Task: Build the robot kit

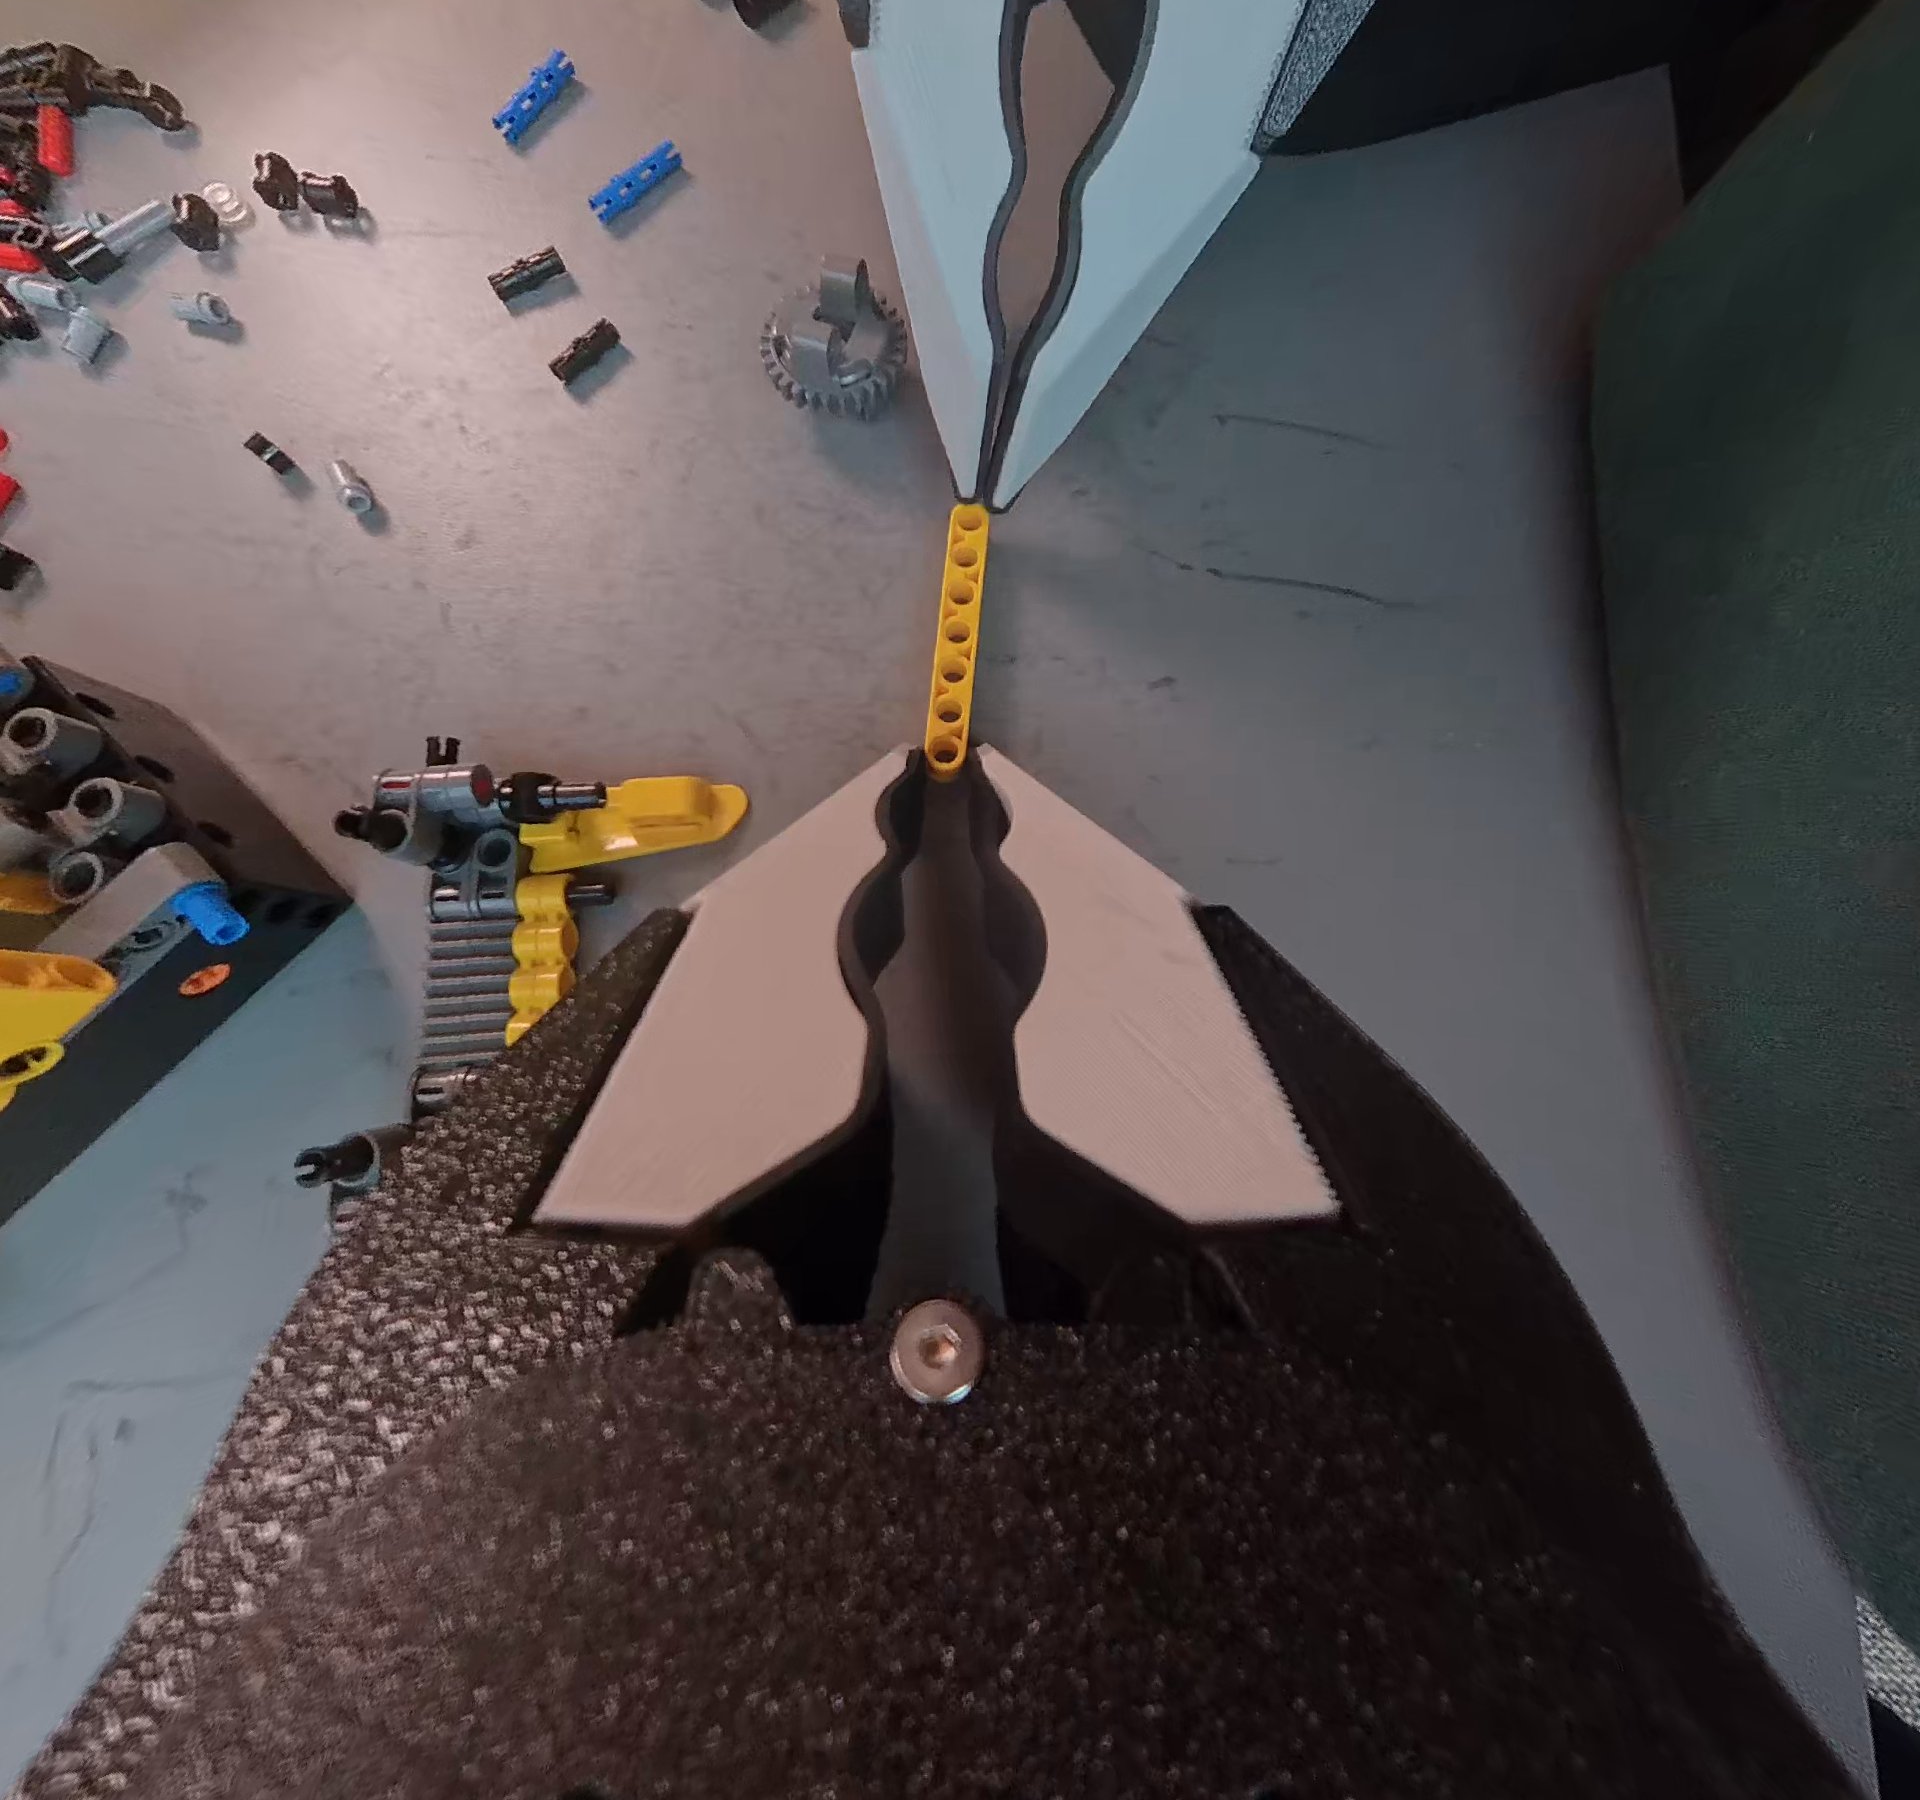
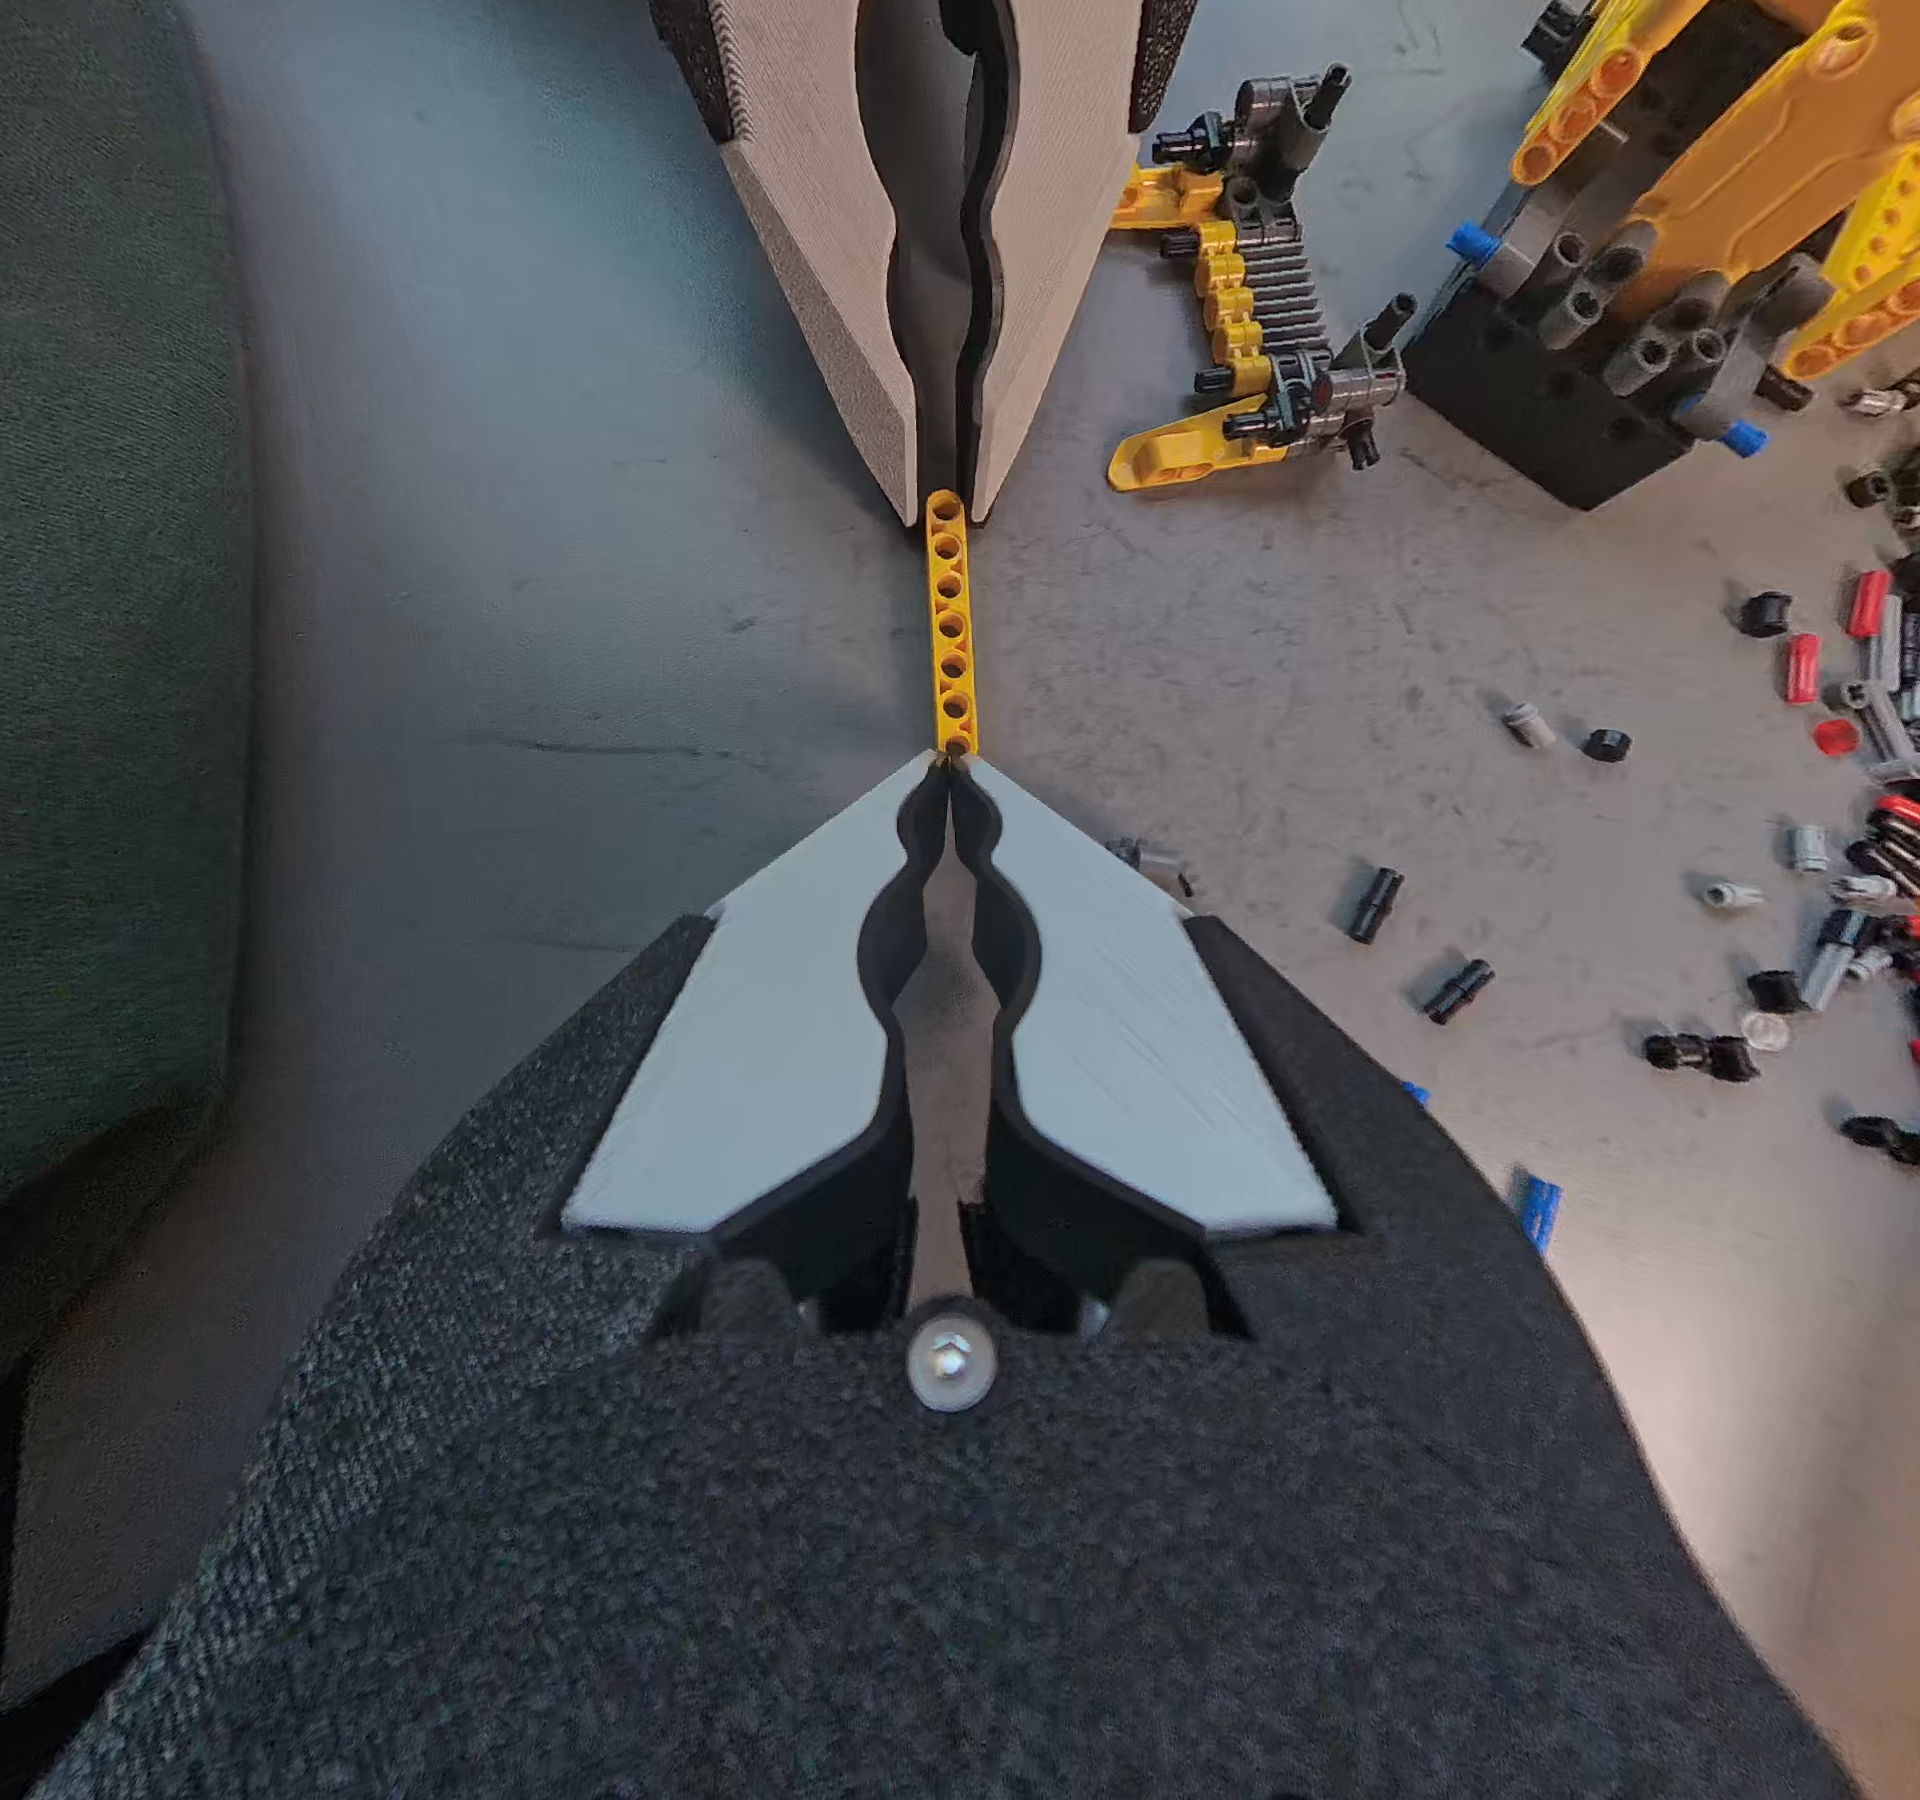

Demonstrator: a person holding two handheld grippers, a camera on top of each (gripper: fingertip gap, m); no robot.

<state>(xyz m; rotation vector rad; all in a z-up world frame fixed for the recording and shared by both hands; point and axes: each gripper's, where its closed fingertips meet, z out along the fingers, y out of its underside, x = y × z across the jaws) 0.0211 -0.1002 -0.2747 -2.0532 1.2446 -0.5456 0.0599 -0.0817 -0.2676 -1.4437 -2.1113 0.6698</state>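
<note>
A thin yellow beam with a row of holes is held above the grey table between both grippers. My left gripper is shut on its near end in the left wrist view. The right gripper comes in from the top of that view and pinches the far end. In the right wrist view the beam runs from my right gripper, shut on its near end, up to the left gripper, shut on the other end. The two grippers face each other tip to tip.
A grey gear, blue pins, black pins and a pile of small parts lie on the table. A yellow and grey sub-assembly and a larger black and yellow model stand nearby. A green cushion borders the table edge. The left gripper's tips are roughly 5 centimetres from the right gripper's.
</note>
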